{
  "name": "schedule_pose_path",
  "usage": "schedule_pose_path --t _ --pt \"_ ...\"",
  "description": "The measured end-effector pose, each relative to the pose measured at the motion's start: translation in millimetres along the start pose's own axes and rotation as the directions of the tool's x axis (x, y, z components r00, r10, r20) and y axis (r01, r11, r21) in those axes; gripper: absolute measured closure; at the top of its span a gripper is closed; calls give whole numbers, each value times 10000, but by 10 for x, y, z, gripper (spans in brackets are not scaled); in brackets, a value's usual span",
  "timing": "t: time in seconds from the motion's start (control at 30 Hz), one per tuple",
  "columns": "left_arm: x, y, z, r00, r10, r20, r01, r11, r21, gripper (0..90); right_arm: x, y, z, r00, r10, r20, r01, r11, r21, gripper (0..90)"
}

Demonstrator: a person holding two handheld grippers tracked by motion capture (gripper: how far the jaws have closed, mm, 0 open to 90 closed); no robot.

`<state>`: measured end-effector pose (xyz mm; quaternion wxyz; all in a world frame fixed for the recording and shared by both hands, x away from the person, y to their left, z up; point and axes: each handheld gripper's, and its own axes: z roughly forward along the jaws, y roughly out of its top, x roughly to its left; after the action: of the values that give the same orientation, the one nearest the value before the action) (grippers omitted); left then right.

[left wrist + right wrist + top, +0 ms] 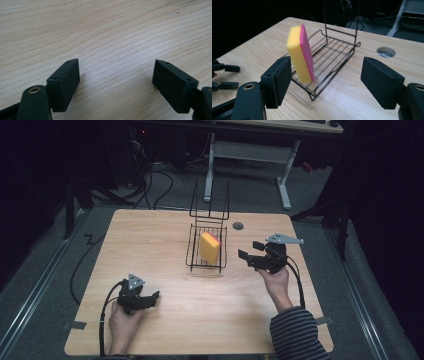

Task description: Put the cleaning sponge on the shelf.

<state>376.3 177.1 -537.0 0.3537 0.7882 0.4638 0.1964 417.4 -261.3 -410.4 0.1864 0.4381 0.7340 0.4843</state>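
A yellow sponge (210,247) with a pink face stands on edge in a black wire rack (205,266) at the middle of the wooden table (145,245). My right gripper (251,251) hovers just right of the rack, open, with nothing between its jaws. In the right gripper view its open jaws (326,60) frame the sponge (298,55) and the rack (342,32) a short way ahead. My left gripper (152,299) rests near the table's front left, open and holding nothing. In the left gripper view its jaws (116,62) stand wide over bare wood.
A round cable hole (238,226) sits in the table behind the rack's right side. The rack has a tall wire handle (210,200) at its far end. Beyond the table stand a desk frame (250,155) and cables on a dark floor.
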Motion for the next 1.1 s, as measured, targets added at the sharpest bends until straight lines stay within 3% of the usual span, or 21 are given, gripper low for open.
schedule_pose_path --t 0.3,0.5,0.7,1.1 --pt "1 1 -1 10000 0 11 0 10000 12 225 -3 -31 -175 9997 -164 193 168 9997 -177 262" --pt "1 0 -1 10000 5 11 -5 10000 17 225 -61 -176 -278 9994 129 322 -118 9993 -349 275" --pt "1 1 -1 10000 10 7 -10 10000 20 225 -72 -346 -381 9966 -132 818 154 9995 -260 280" --pt "-1 0 0 10000 11 -9 -11 10000 10 225 -174 -608 -454 9946 399 959 -362 9986 -393 291"
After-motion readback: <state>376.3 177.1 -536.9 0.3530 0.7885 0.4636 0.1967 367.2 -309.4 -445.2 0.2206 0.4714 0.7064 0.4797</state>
